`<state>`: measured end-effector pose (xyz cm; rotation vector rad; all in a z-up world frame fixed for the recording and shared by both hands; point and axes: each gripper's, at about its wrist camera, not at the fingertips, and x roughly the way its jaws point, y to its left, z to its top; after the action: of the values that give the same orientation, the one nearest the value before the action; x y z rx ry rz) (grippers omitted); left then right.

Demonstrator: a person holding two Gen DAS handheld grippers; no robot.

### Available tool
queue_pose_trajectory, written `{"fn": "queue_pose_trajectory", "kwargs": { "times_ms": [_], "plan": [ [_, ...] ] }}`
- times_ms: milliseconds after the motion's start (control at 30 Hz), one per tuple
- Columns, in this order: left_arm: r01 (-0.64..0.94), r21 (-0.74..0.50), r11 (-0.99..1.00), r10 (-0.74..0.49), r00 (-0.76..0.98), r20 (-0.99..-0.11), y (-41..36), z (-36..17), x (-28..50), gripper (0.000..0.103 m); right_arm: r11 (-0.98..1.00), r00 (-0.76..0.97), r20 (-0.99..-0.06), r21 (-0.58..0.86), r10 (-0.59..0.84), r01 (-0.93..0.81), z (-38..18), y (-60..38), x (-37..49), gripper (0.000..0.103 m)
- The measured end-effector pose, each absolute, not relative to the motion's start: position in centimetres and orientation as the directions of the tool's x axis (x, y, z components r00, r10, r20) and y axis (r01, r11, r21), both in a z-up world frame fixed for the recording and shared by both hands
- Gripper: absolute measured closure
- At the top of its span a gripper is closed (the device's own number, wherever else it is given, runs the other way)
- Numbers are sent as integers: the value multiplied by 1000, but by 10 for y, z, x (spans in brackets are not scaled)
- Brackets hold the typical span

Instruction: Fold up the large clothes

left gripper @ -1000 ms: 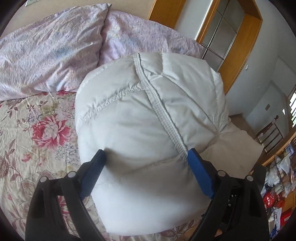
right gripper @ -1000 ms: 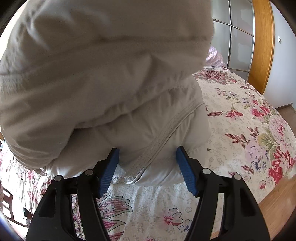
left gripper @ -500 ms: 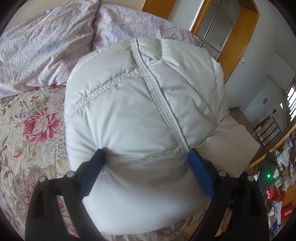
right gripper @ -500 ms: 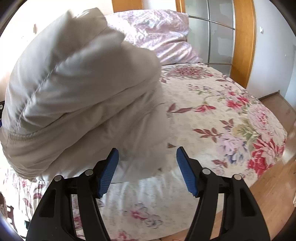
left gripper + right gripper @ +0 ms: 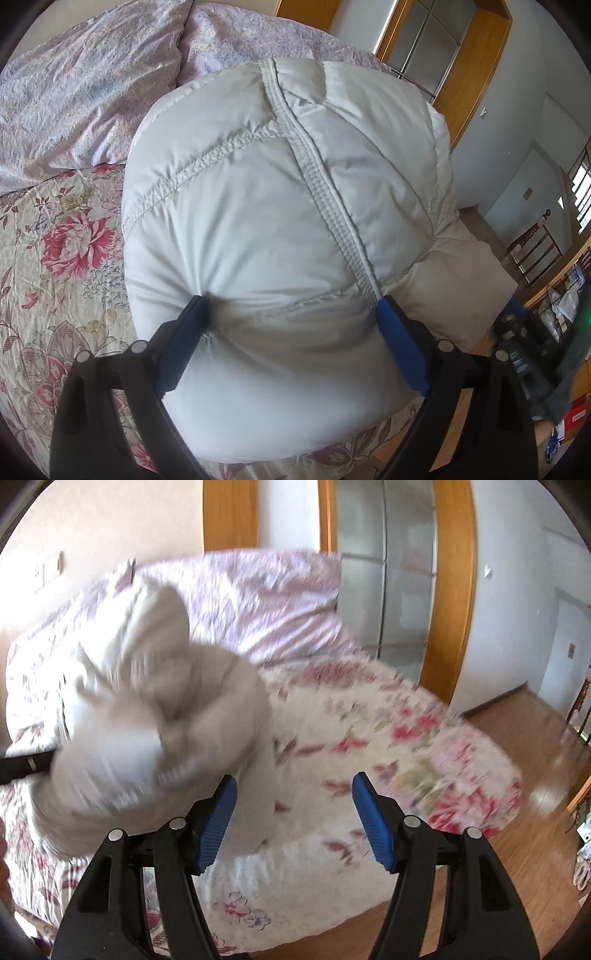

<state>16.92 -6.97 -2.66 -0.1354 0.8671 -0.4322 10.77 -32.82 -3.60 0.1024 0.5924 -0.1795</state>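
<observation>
A bulky white padded jacket [image 5: 280, 206], folded into a thick bundle, fills the left wrist view. My left gripper [image 5: 291, 306] is shut on the bundle, its blue pads pressing into both sides of the near end. In the right wrist view the same jacket [image 5: 147, 716] lies blurred at the left on the floral bedspread [image 5: 406, 746]. My right gripper [image 5: 293, 786] stands open over the bed, apart from the jacket, with nothing between its pads. A black part of the left gripper [image 5: 26, 766] shows at that view's left edge.
Two lilac pillows [image 5: 92, 88] lie at the head of the bed behind the jacket. The bed's edge drops to a wooden floor [image 5: 535, 760] at the right. A wood-framed glass door [image 5: 388, 590] stands beyond the bed. Cluttered shelves [image 5: 565, 302] are at the far right.
My right gripper has pulled back and up from the jacket, which was between its pads, and now sits clear of it. The left gripper keeps its grip, almost still.
</observation>
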Motion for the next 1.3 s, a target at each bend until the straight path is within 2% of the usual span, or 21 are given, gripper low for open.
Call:
{"fn": "queue_pose_trajectory", "kwargs": {
  "times_ms": [167,500,600,767,833,1033,1133,1300],
  "plan": [
    [309,-300,902,-428,565,-706,-68,-27,171,12,986,865,-481,10,-142,168,0,-321,102,37],
    [315,-313,896,-442,564,-697,-67,-30,171,11,1000,907,-421,-20,-19,11,31,-278,120,37],
    [317,-314,895,-444,566,-694,-67,-30,171,11,997,897,-438,-2,64,-72,35,-264,139,37],
    [324,-314,893,-448,567,-691,-66,-31,171,11,983,850,-497,41,176,-179,31,-245,180,57],
    [327,-312,892,-449,566,-692,-66,-30,171,11,981,836,-515,59,190,-187,28,-242,191,60],
    [331,-319,888,-457,565,-687,-66,-30,171,10,983,846,-507,16,166,-183,25,-236,204,62],
    [337,-318,887,-460,568,-683,-67,-30,171,10,986,823,-552,-8,133,-165,12,-235,219,62],
    [350,-302,887,-458,582,-672,-69,-30,171,10,986,777,-612,39,150,-159,-16,-246,241,62]
  ]
}}
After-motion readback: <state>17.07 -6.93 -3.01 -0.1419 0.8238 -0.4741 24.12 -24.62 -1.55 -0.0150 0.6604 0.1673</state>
